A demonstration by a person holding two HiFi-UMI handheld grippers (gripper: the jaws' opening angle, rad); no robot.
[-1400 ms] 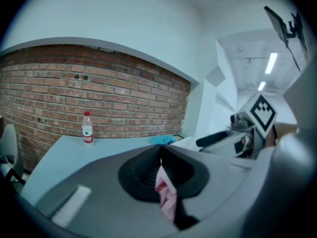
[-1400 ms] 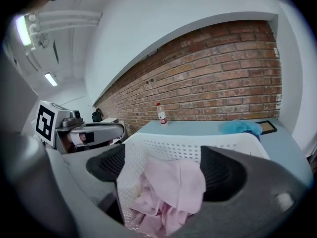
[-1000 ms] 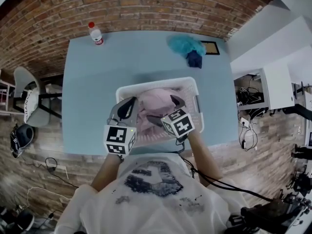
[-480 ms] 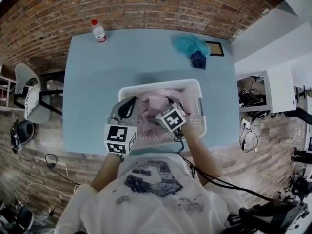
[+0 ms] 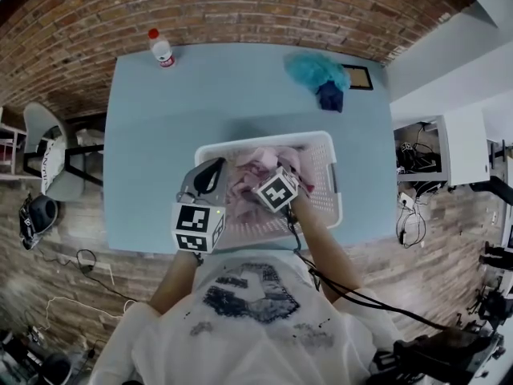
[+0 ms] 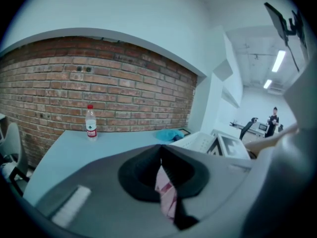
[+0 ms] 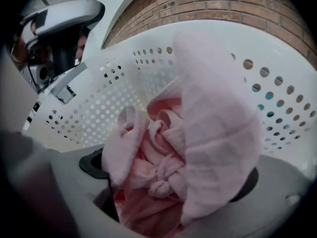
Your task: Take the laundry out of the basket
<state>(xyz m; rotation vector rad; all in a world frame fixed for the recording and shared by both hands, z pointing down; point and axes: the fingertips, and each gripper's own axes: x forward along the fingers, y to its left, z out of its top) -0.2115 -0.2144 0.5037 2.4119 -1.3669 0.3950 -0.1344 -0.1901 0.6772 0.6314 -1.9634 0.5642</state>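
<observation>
Far-L corner of the blue bench (image 5: 144, 135): a water bottle (image 5: 161, 48), upright. L tool (image 5: 210, 175), at the L rim of a white laundry basket (image 5: 327, 184), is clamped tight on a thin strip of pink fabric. The basket sits at the bench's near edge, centre, w/ the pink laundry (image 5: 248, 179) heaped inside. R tool (image 7: 171, 175), down in the basket, has its jaws spread apart, laundry bunched between them. Far-R corner: a teal cloth (image 5: 315, 69) touching a dark blue cloth (image 5: 329, 96).
</observation>
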